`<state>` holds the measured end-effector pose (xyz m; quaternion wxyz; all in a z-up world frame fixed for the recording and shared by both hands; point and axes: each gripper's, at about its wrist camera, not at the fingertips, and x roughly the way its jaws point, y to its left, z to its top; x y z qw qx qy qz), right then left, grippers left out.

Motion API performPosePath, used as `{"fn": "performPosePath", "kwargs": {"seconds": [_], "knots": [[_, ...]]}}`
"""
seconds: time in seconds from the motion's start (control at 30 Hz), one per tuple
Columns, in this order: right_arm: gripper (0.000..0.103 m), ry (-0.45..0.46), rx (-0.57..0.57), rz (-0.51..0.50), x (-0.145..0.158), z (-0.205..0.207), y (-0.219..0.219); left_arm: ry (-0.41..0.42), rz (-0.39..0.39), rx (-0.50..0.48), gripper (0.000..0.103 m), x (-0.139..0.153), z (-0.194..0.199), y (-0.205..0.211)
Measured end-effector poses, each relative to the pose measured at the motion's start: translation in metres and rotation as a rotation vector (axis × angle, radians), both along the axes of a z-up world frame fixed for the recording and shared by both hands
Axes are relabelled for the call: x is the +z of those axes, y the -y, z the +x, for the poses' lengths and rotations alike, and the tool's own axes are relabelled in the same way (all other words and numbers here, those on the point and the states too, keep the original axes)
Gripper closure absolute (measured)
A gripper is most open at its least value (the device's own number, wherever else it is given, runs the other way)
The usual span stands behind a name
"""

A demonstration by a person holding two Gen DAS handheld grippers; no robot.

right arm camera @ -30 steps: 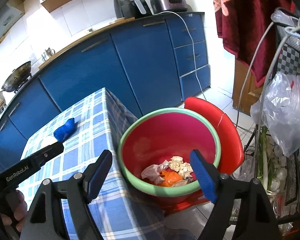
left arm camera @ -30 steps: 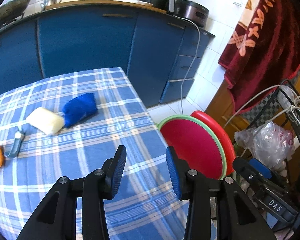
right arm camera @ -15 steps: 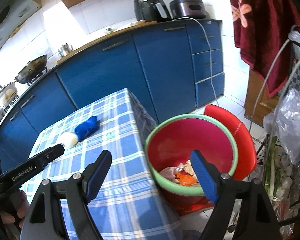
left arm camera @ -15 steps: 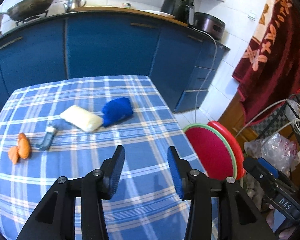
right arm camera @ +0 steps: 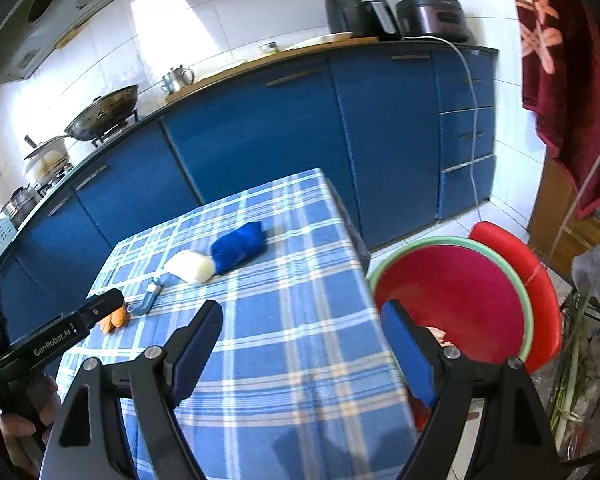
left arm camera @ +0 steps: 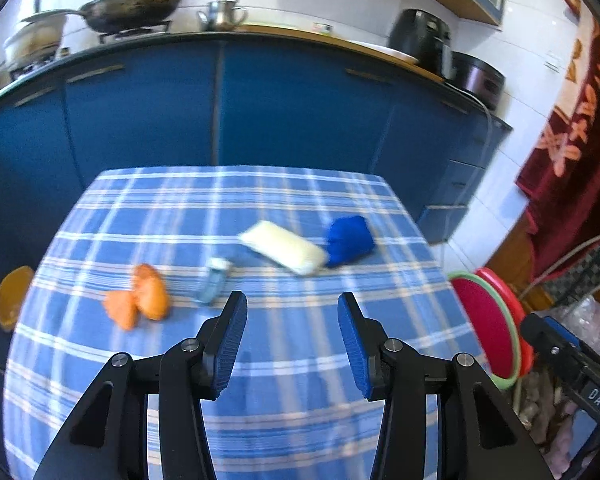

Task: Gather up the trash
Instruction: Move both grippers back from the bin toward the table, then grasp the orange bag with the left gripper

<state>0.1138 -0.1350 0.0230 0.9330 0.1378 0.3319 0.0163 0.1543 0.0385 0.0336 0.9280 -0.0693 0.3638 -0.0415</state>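
On the blue checked tablecloth [left arm camera: 292, 344] lie orange peel pieces [left arm camera: 140, 300], a small clear-blue tube [left arm camera: 214, 282], a cream white packet [left arm camera: 284, 252] and a blue pouch [left arm camera: 350, 236]. They also show in the right wrist view: peel [right arm camera: 114, 320], tube [right arm camera: 148, 300], packet [right arm camera: 190, 266], pouch [right arm camera: 238, 246]. My left gripper [left arm camera: 292, 340] is open and empty above the cloth, short of the items. My right gripper [right arm camera: 302, 352] is open and empty over the table's right edge. A red bin with a green rim [right arm camera: 460, 296] stands right of the table, with scraps inside.
Blue kitchen cabinets [left arm camera: 220, 100] run behind the table, with a wok [left arm camera: 132, 4] and appliances on top. A red lid [right arm camera: 540, 280] leans behind the bin. A wire rack with plastic bags [left arm camera: 588, 304] stands at the far right. A dark red towel [right arm camera: 560, 60] hangs above.
Both grippers have swung left, away from the bin and over the table. The peel, tube, packet and pouch now sit nearer the middle of the left wrist view. Both stay open.
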Motion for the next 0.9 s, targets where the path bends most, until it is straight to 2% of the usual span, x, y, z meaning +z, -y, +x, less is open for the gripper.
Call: {"fn": "performPosePath", "kwargs": {"seconds": [0.4,0.73,0.9], "knots": [[0.018,-0.042,0.052,-0.009,-0.007,0.029,-0.035,-0.049,0.031,0.139,0.054,-0.022,0.018,-0.074],[0.017,-0.079,0.062,-0.020,-0.017,0.041,-0.049,-0.130,0.040,0.163,0.053,-0.059,0.046,-0.094],[0.016,-0.090,0.062,-0.019,-0.020,0.045,-0.052,-0.147,0.057,0.172,0.046,-0.070,0.060,-0.097]]}}
